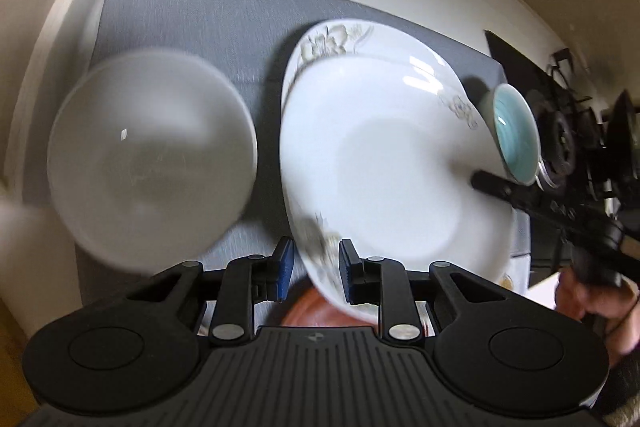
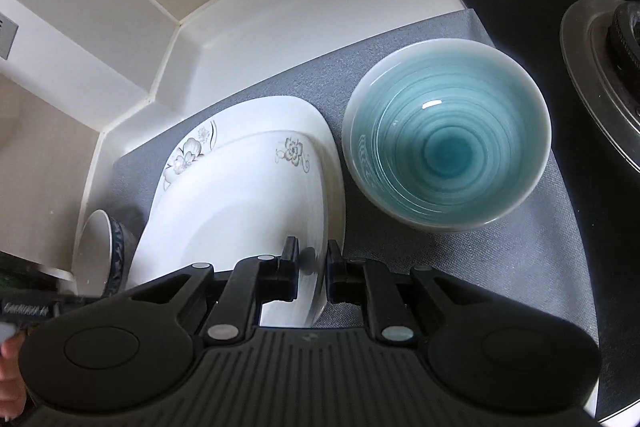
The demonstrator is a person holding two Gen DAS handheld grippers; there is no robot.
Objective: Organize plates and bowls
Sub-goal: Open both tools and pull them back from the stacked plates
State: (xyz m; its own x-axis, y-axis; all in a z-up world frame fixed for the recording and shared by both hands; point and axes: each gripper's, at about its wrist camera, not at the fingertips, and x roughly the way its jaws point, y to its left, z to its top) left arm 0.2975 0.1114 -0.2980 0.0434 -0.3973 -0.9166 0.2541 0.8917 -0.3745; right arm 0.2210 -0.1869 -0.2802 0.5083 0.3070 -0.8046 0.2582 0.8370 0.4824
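A grey mat [image 2: 460, 267] is covering the white counter [image 2: 280, 27], and a black gas hob [image 2: 600, 75] is bordering it at 3 o'clock in the right wrist view.

A turquoise bowl [image 2: 446, 143] is standing upright on the mat at 1 o'clock, just beside the plates, and is holding nothing. A white bowl [image 1: 152, 159] is sitting at 9 o'clock in the left wrist view, blurred, its inside showing no contents. A red-brown dish [image 1: 316, 311] is partly showing beneath the plates at 6 o'clock.

A floral plate [image 2: 240, 211] is lying tilted over a second floral plate [image 2: 280, 115] on the mat.

The left gripper [image 1: 316, 271] is clamping the upper plate's near rim between its narrowly spaced fingers [image 1: 285, 267]. The right gripper [image 2: 312, 273] is pinching the same plate's opposite rim, its fingers [image 2: 290, 267] standing almost together. Both plates are carrying nothing.
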